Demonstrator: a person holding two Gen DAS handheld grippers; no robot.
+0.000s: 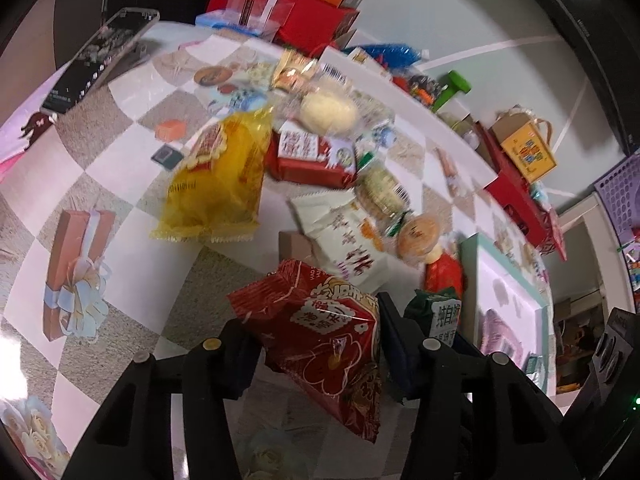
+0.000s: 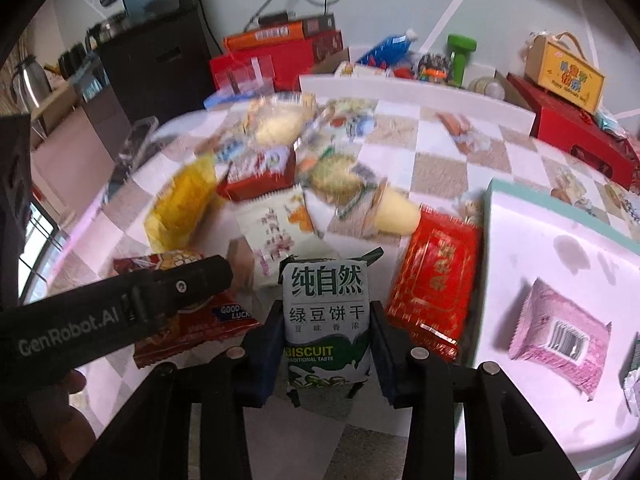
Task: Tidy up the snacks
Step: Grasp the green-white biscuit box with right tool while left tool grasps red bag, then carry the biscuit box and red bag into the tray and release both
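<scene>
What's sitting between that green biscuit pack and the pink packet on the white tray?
In the right wrist view, a red packet lies between the biscuit pack and the pink packet, beside the tray.

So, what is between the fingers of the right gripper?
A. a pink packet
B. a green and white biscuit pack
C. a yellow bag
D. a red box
B: in the right wrist view the right gripper is closed on the green and white biscuit pack, whose sides the pads press; the pink packet lies apart on the tray.
</scene>
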